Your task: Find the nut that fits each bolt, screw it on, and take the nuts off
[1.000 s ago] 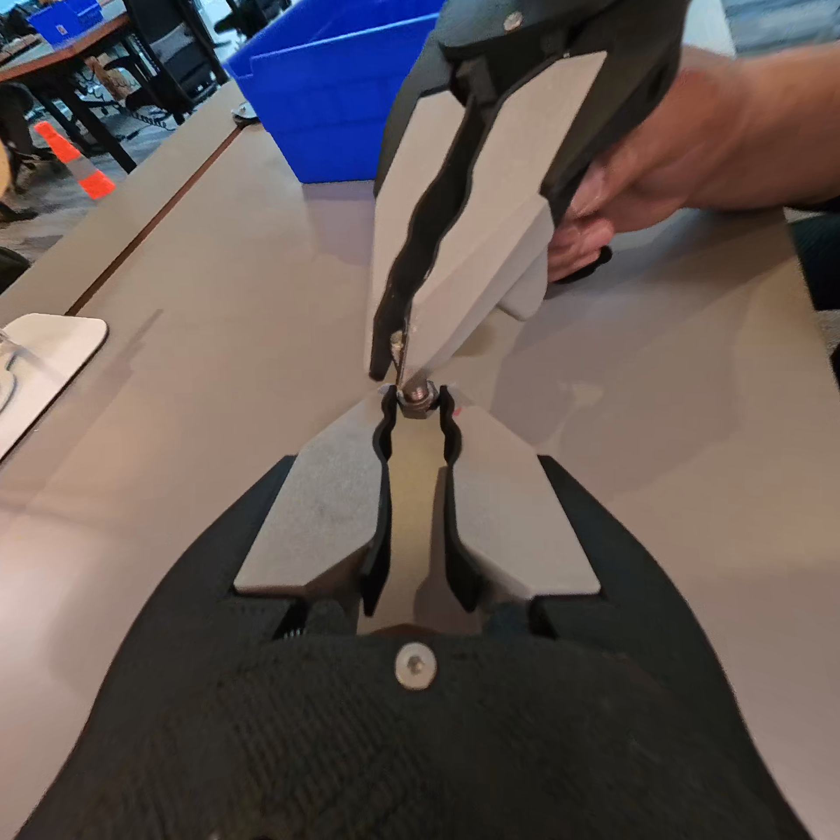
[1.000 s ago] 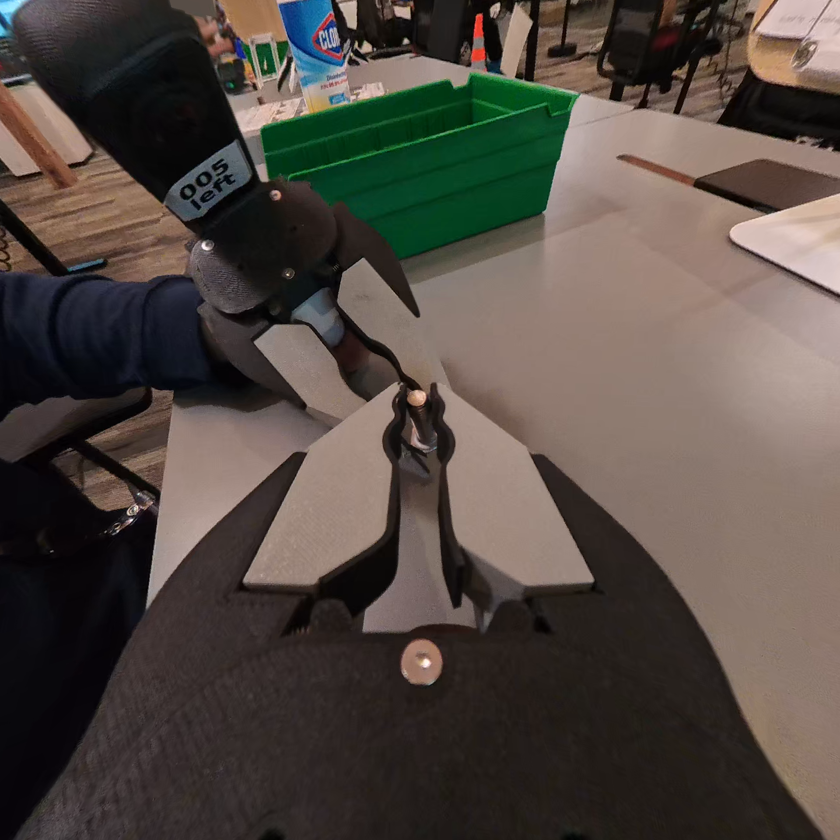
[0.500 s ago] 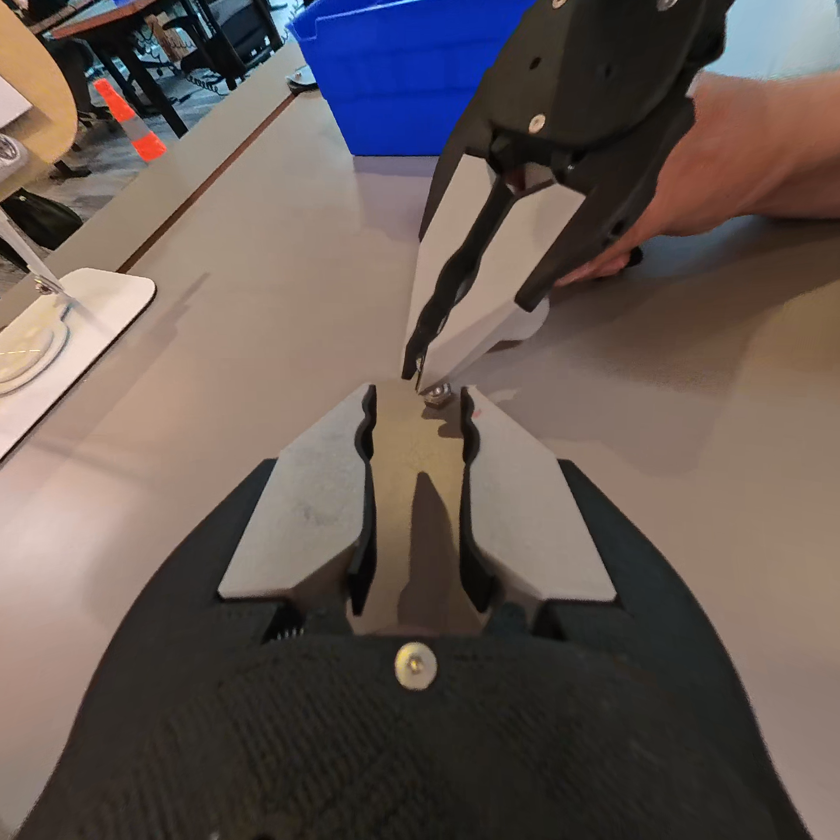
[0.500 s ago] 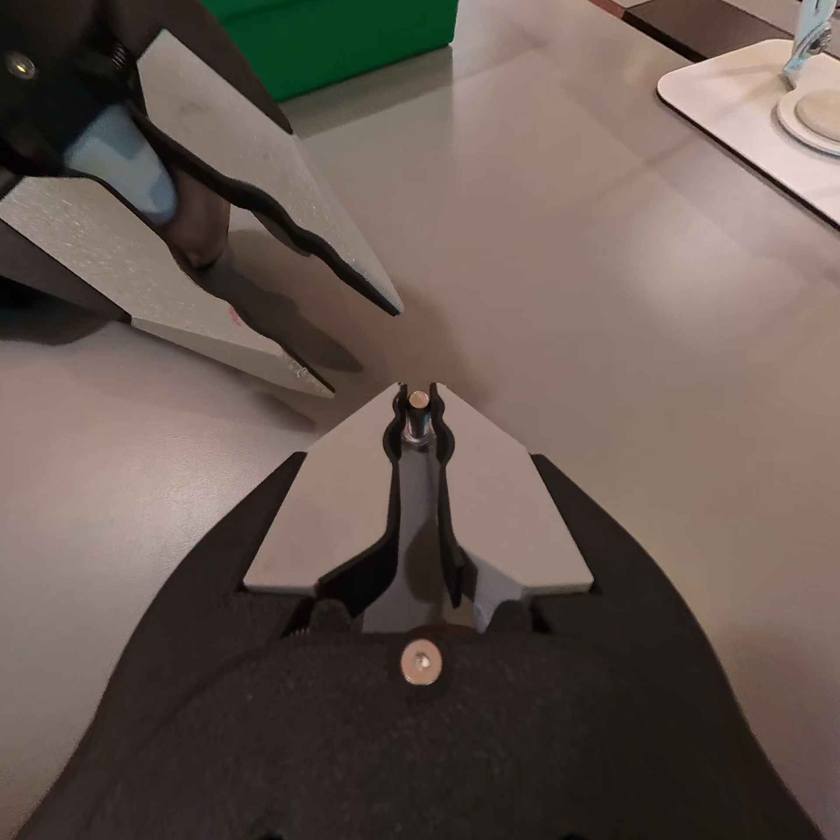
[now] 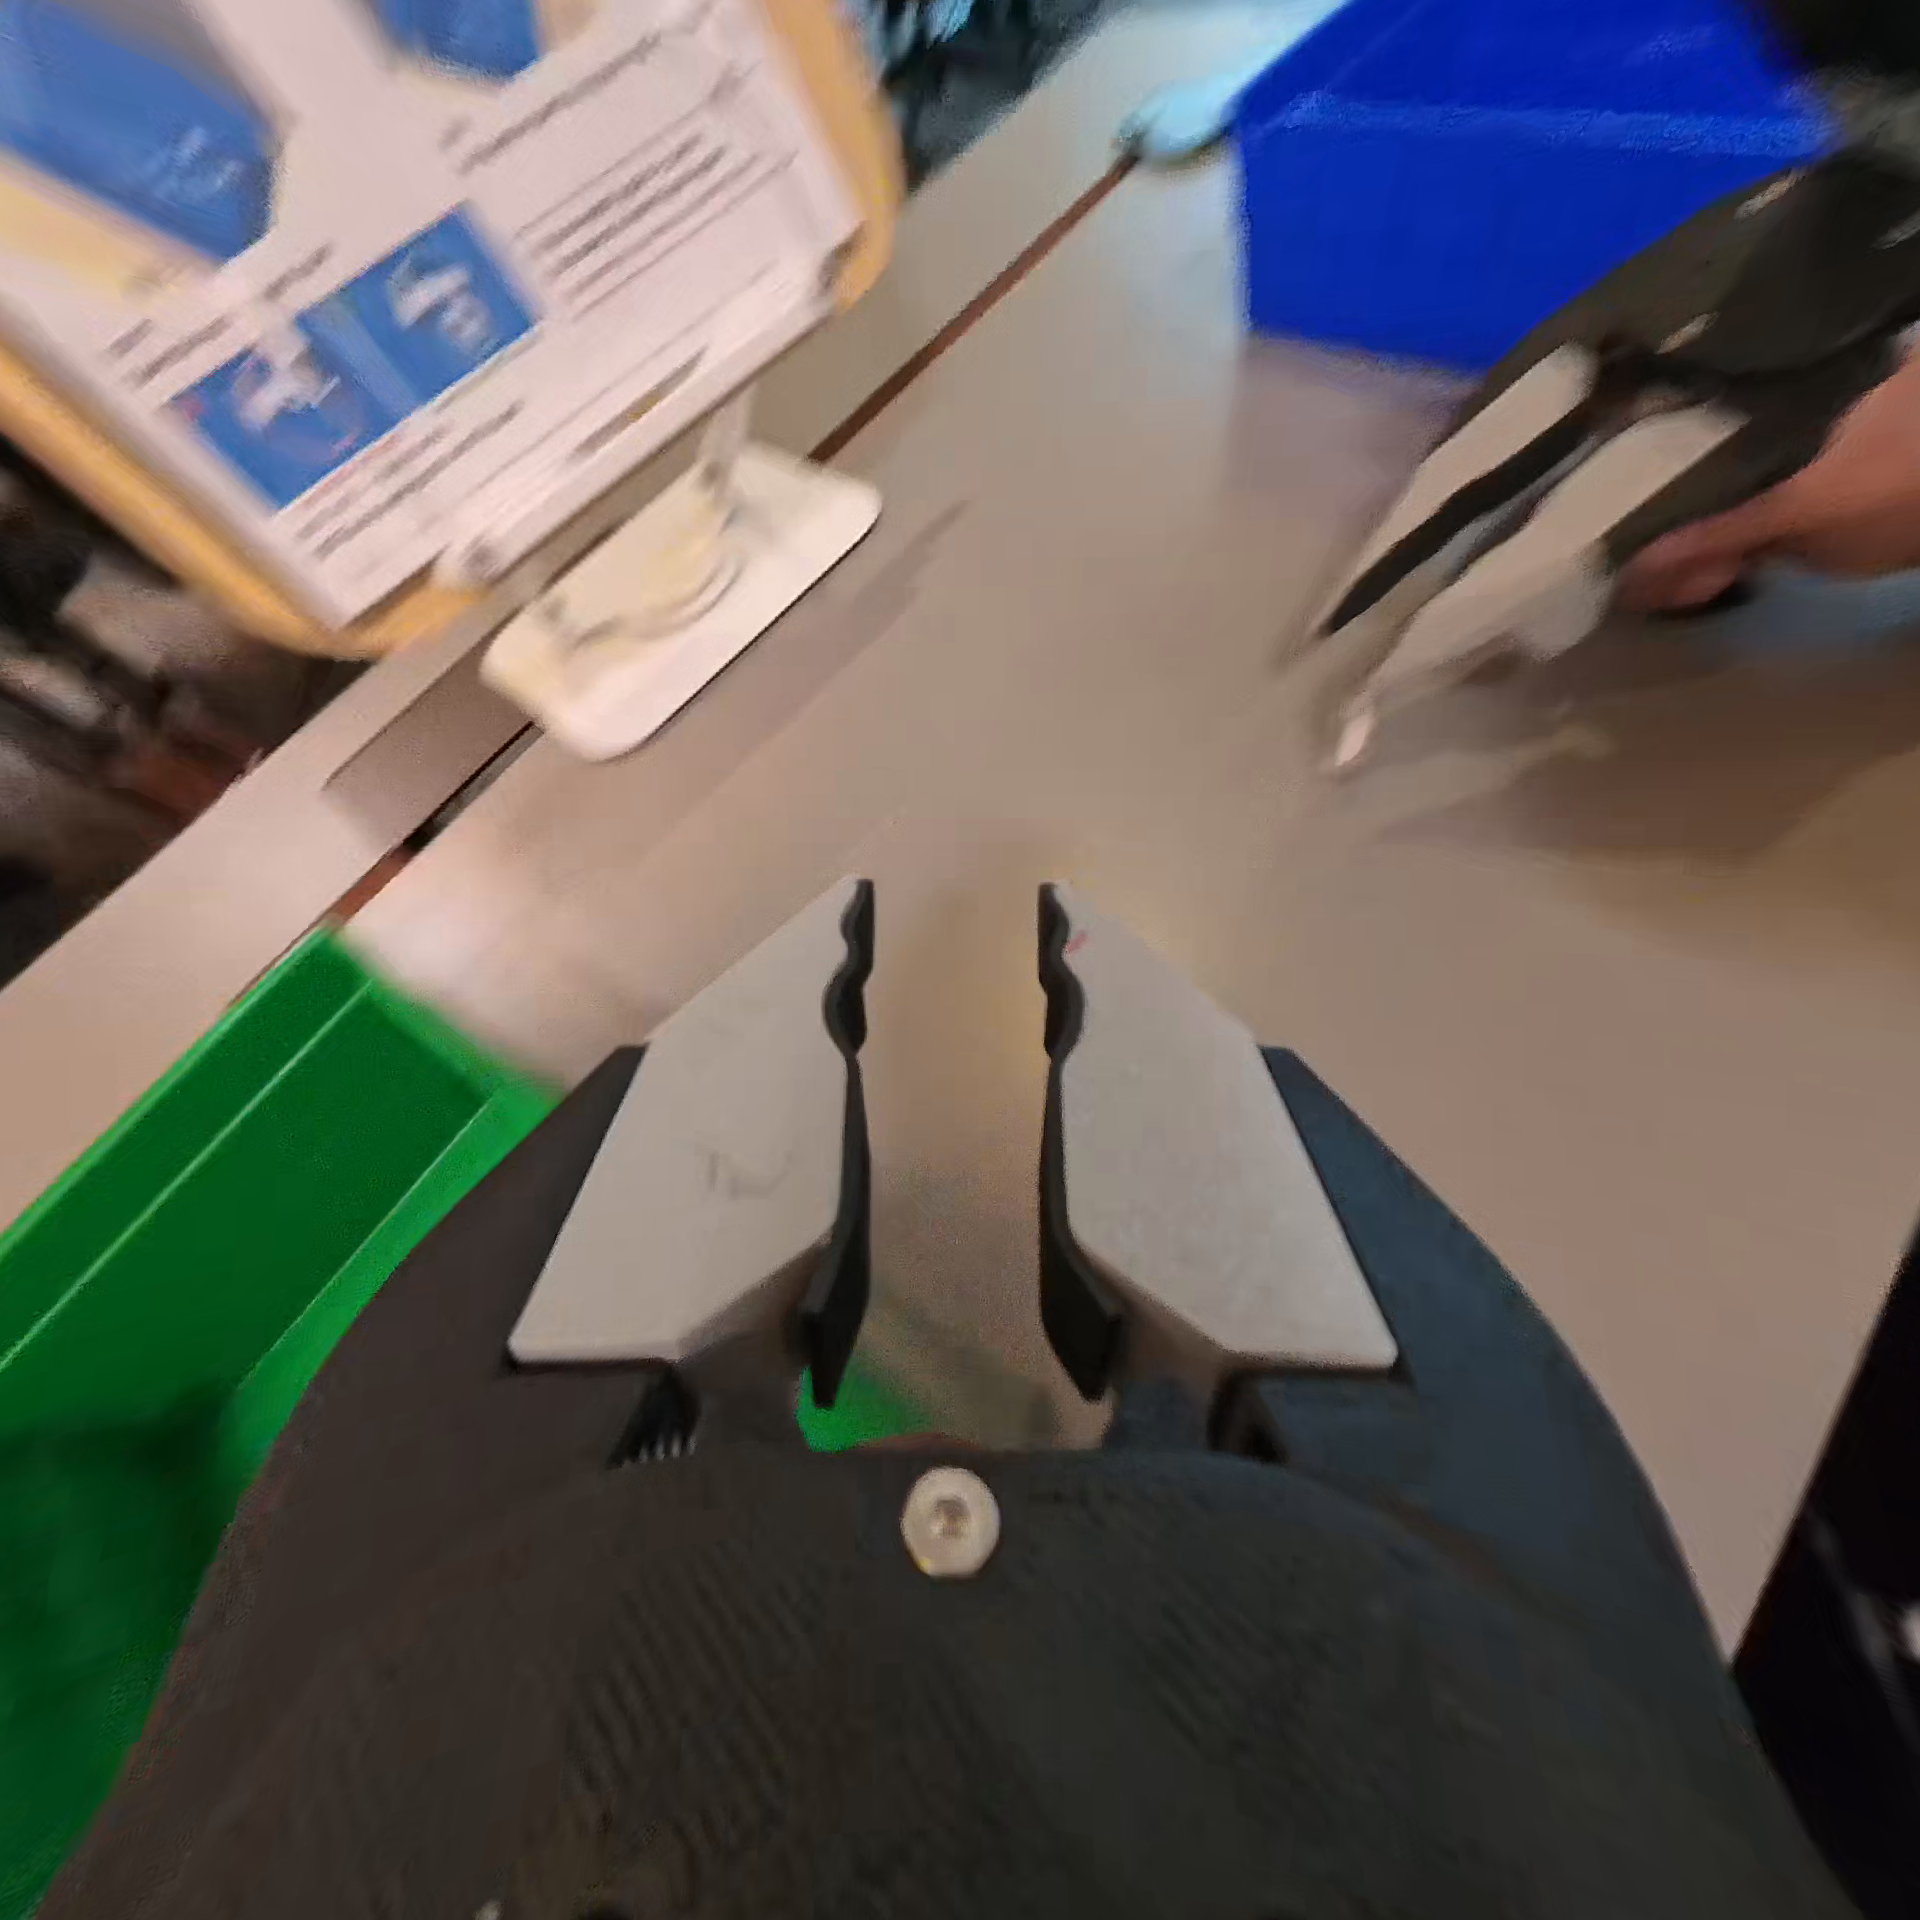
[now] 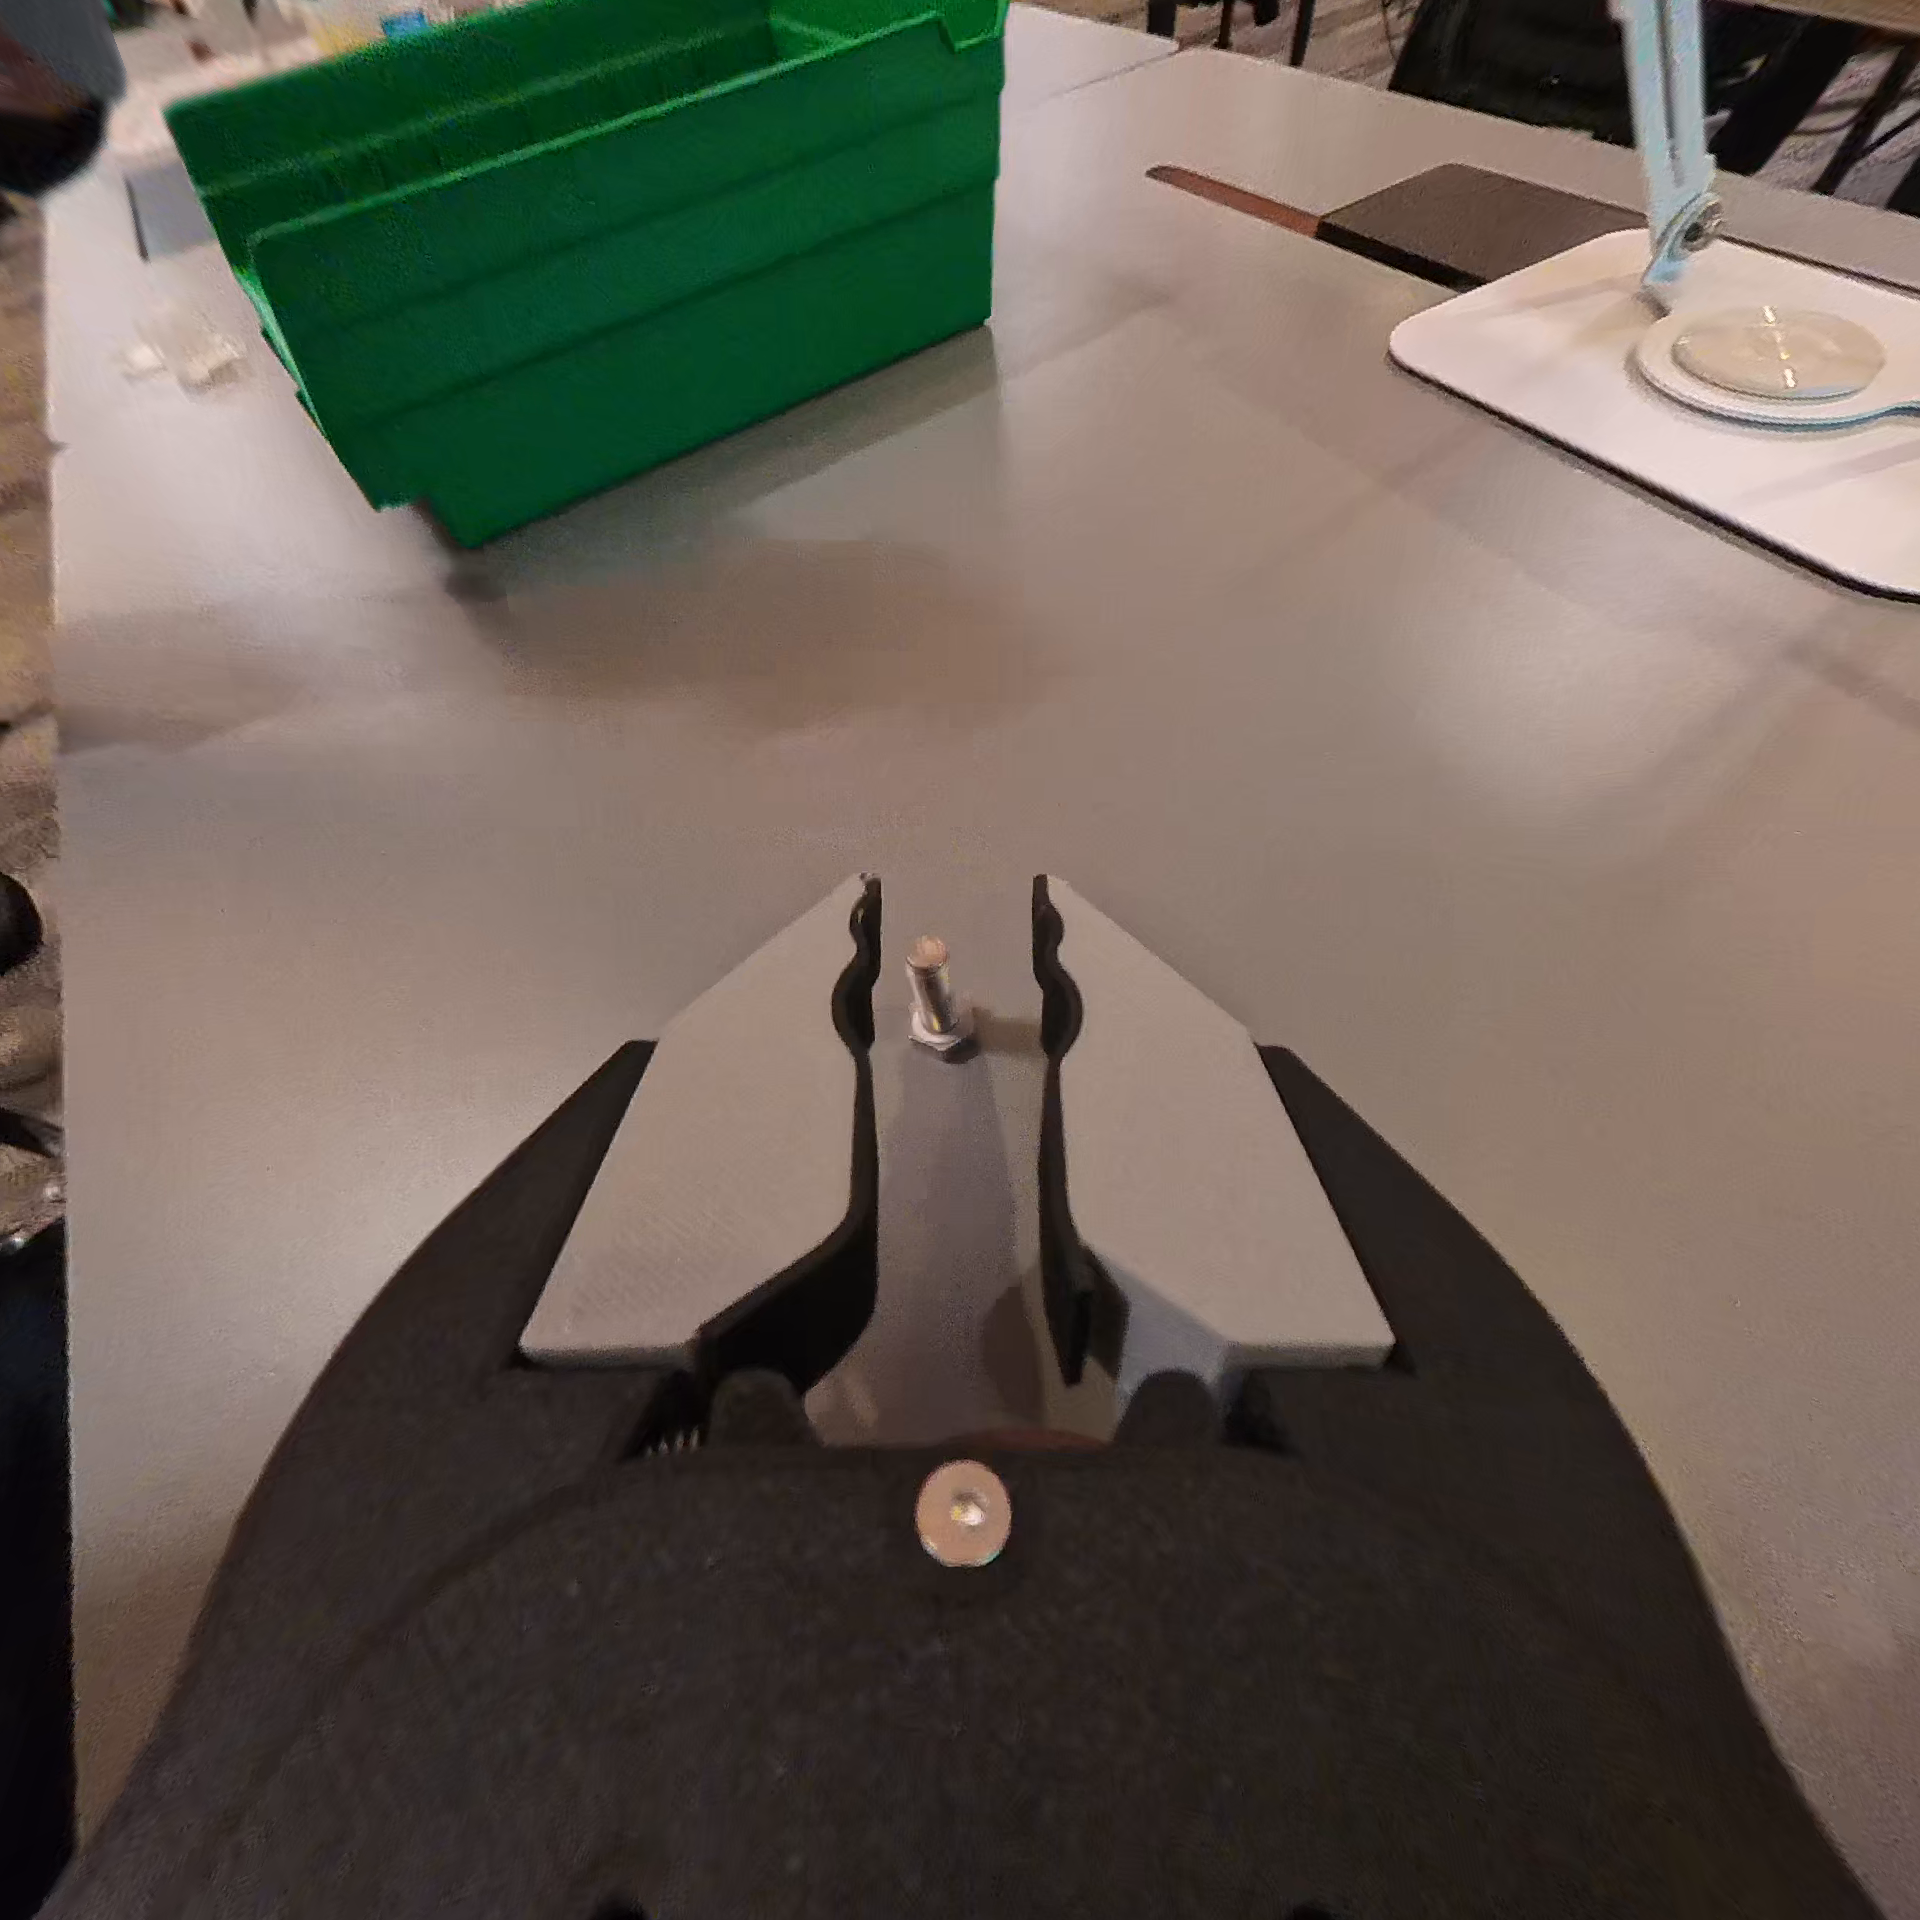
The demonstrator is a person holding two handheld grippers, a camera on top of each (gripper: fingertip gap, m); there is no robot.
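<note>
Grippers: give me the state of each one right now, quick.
Left gripper: open, nothing between its fingers.
Right gripper: open, holding nothing; the bolt stands on the table between its fingers.

Silver bolt (image 6: 932, 1000), green bin (image 6: 623, 260), grey table (image 6: 1351, 779).
</note>
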